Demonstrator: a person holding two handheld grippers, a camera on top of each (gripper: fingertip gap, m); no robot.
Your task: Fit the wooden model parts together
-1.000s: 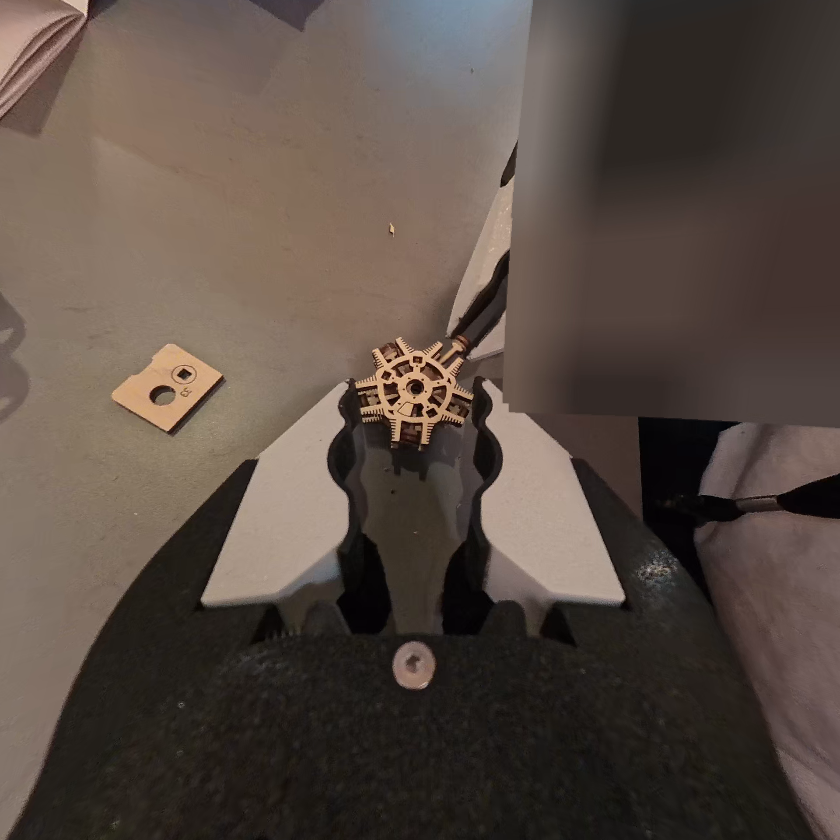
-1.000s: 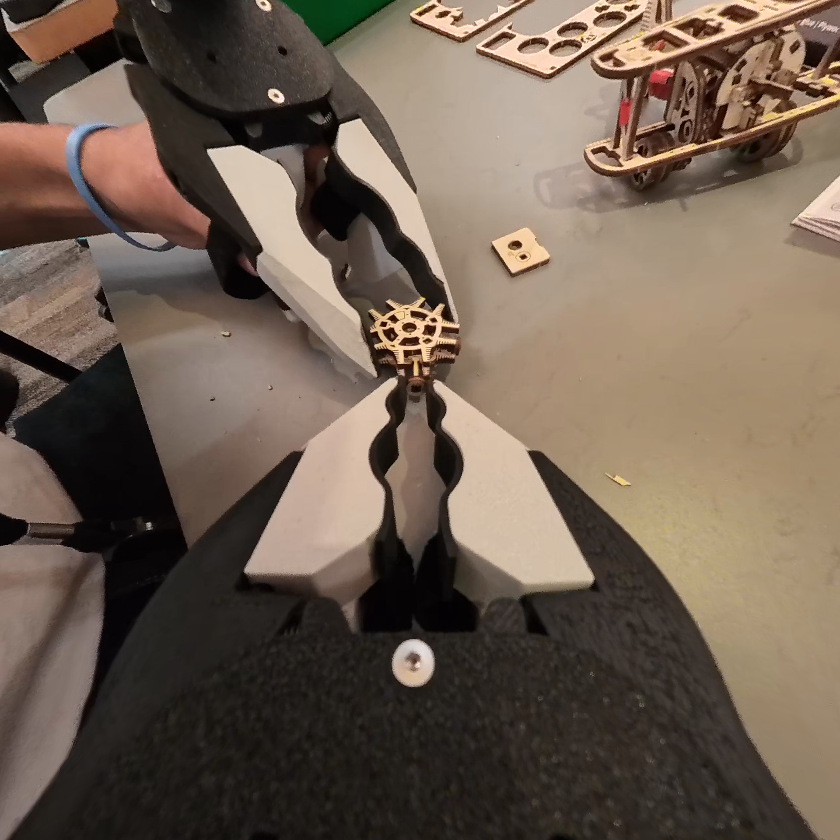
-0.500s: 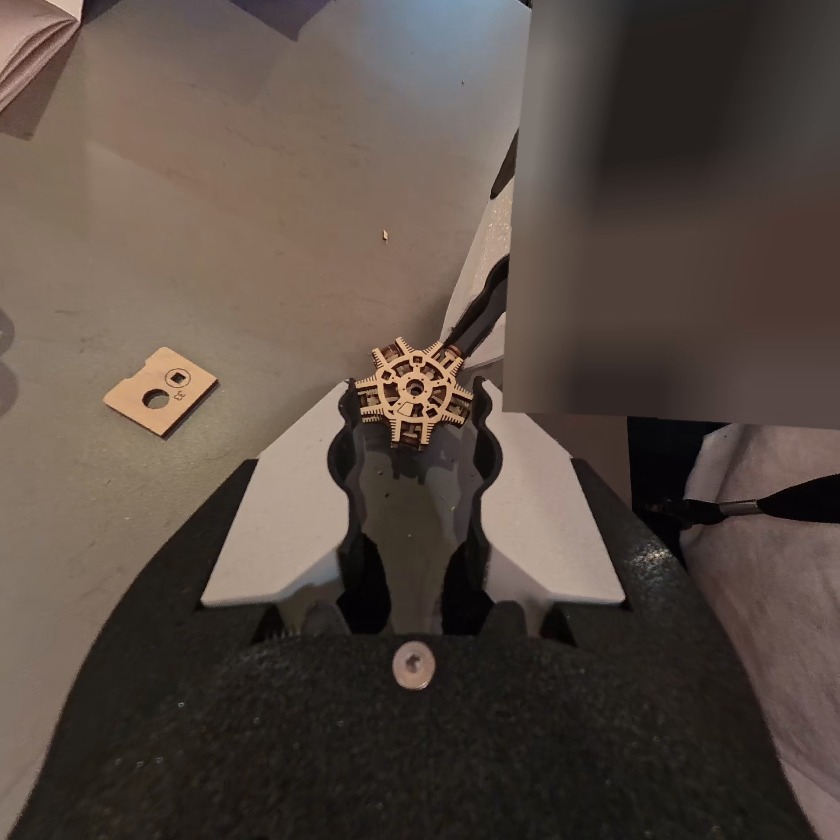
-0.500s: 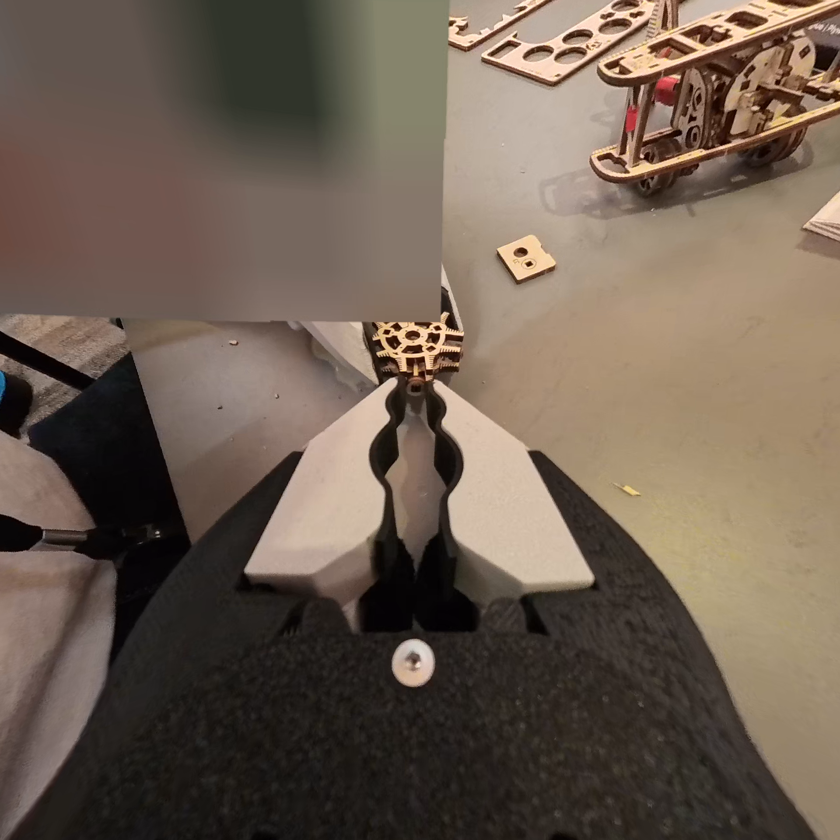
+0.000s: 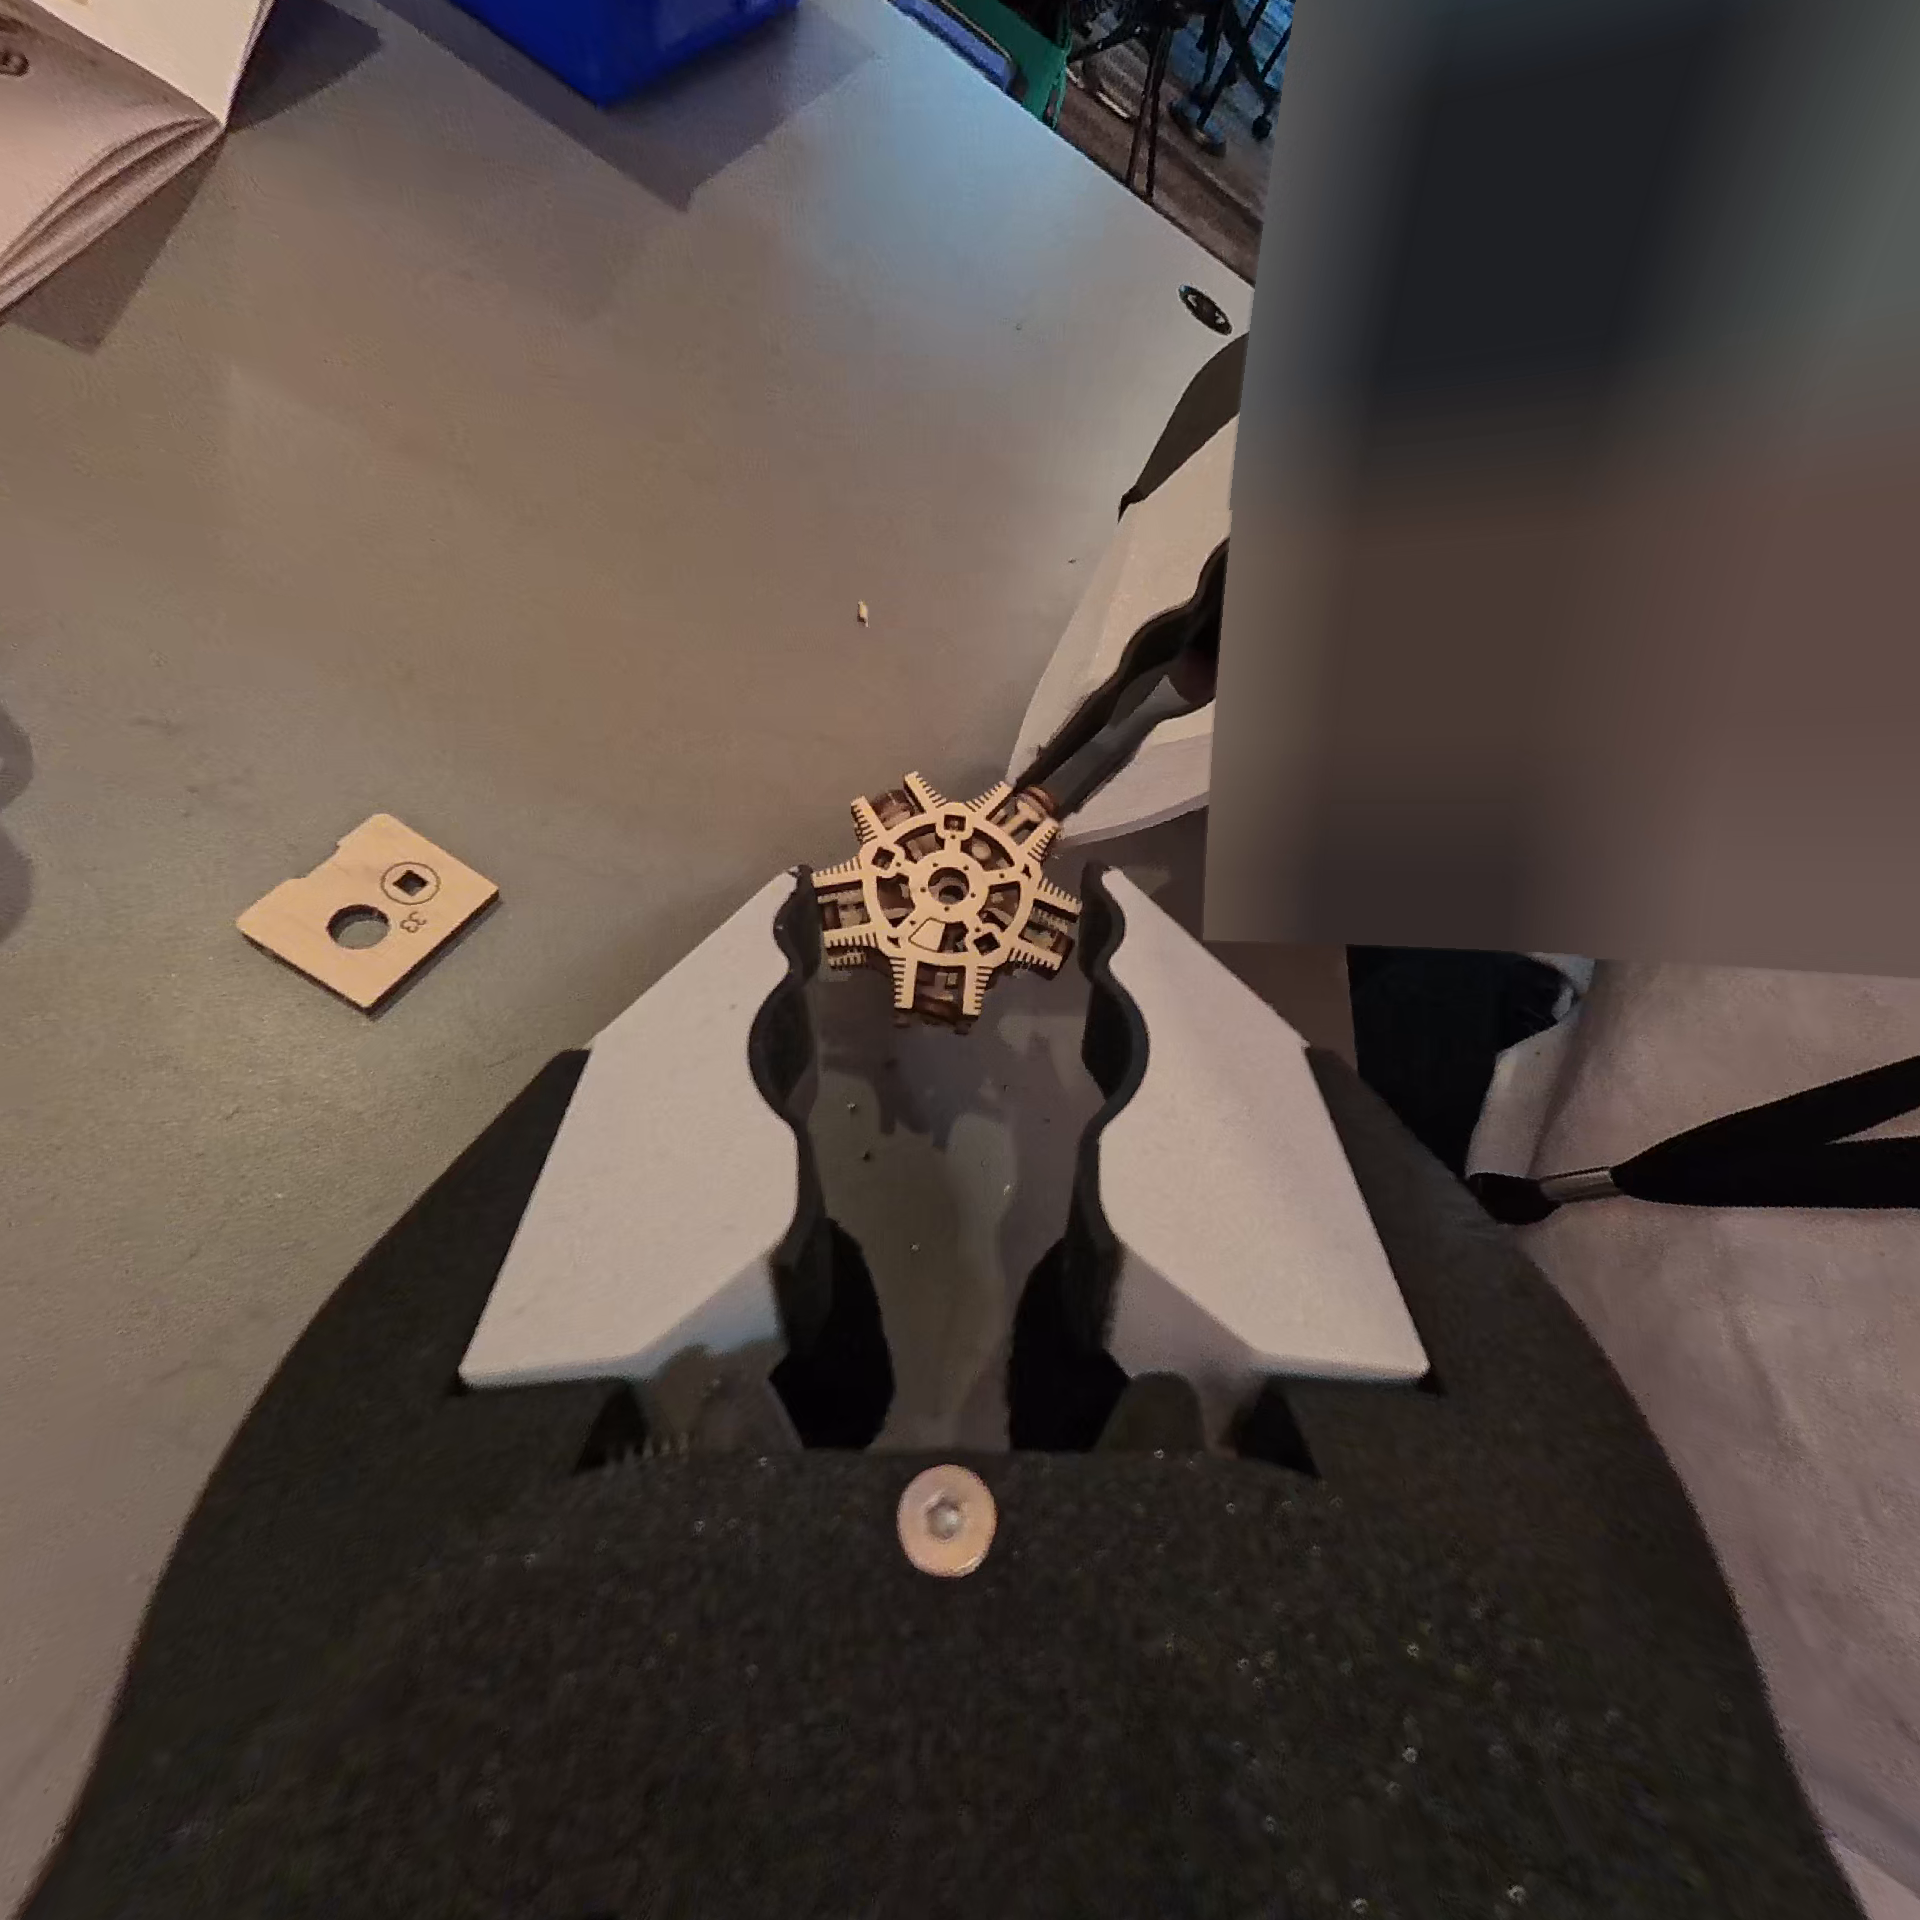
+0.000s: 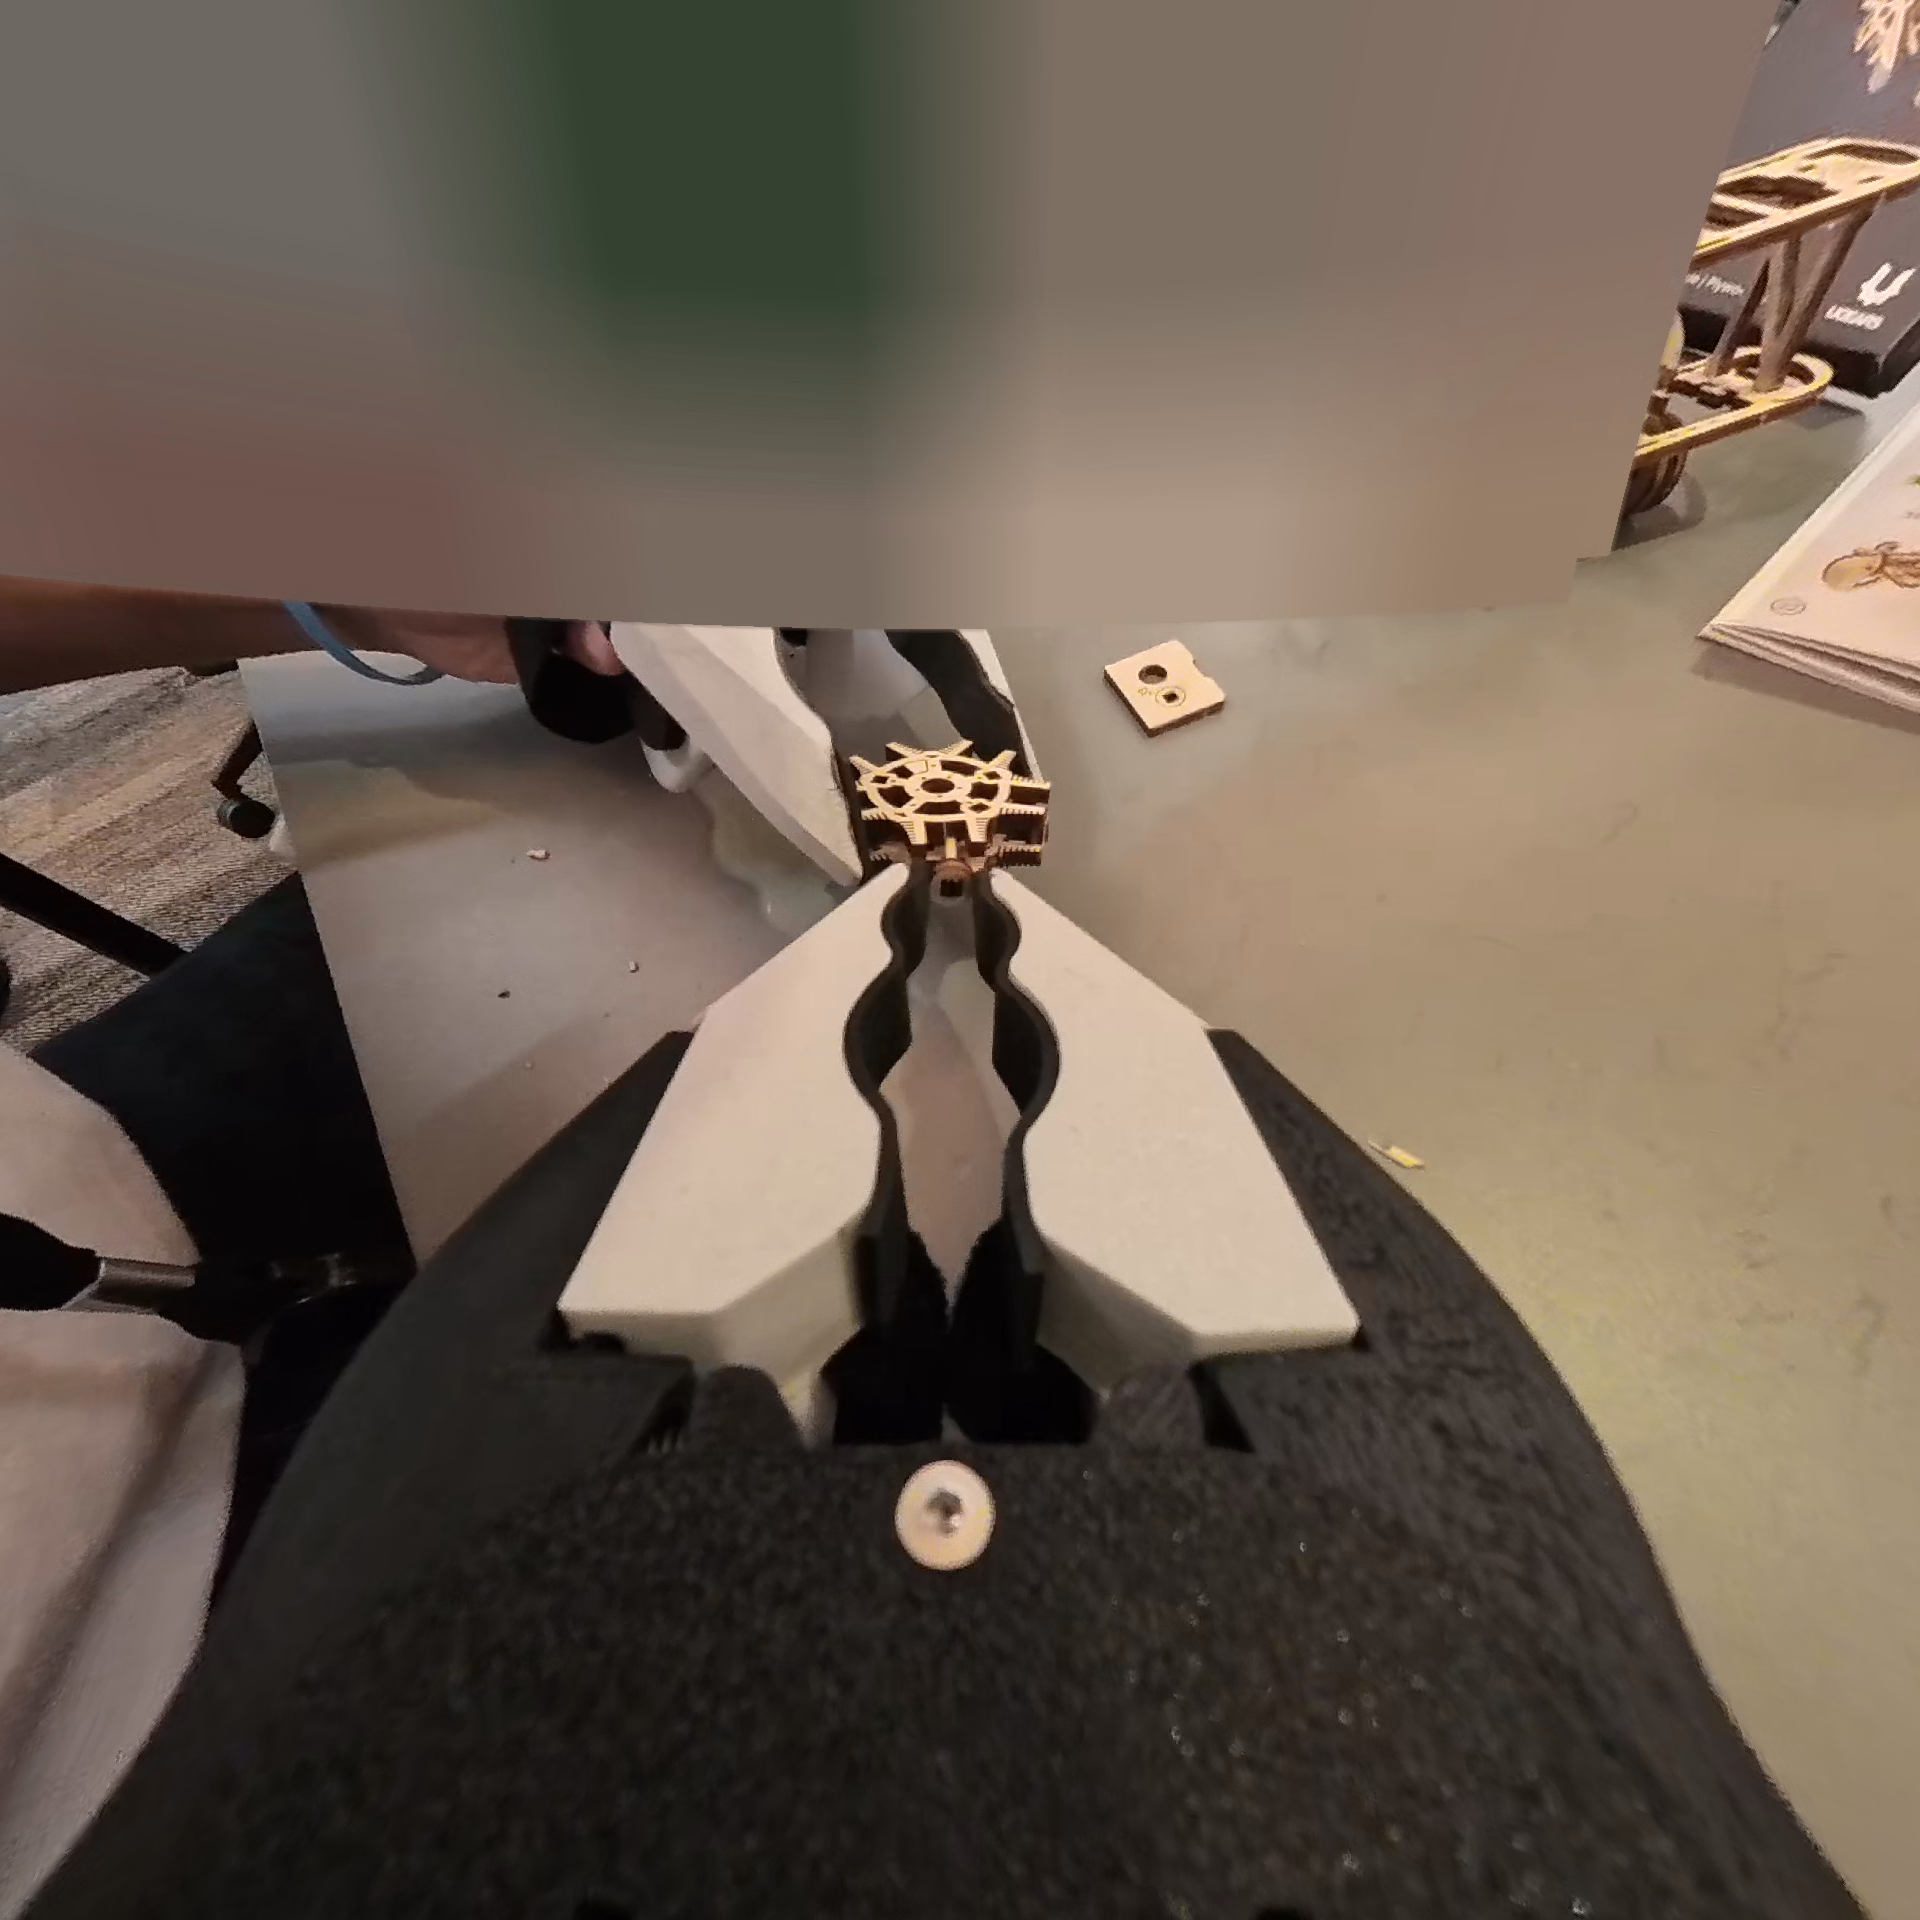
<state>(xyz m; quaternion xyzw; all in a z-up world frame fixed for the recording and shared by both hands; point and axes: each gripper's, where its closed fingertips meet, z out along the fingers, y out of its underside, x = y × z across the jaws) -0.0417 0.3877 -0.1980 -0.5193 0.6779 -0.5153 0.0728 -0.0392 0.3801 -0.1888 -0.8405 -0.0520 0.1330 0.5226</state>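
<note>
Spreading under everything: a grey surface (image 5: 436,540), matte and lightly scuffed, with small wood crumbs on it.
Booklet: a white stack of pages (image 6: 1839,623) lies at the far right of the right wrist view; its corner (image 5: 94,135) shows top left in the left wrist view.
Wooden model plane: partly built (image 6: 1745,312), standing on the surface behind the booklet, mostly hidden by a blurred patch.
Left claw (image 5: 943,914): clenched on the wooden radial engine piece (image 5: 945,902), one fingertip against each side of its toothed rim, the piece held just above the surface.
Right claw (image 6: 948,871): nearly closed, its tips pinching a small peg (image 6: 948,854) at the near edge of the same engine piece (image 6: 951,795); the two claws meet there from opposite sides.
Loose square plate: a flat wooden part with a round hole and a square hole (image 5: 369,910), lying on the surface well apart from the claws, also seen at (image 6: 1162,686).
</note>
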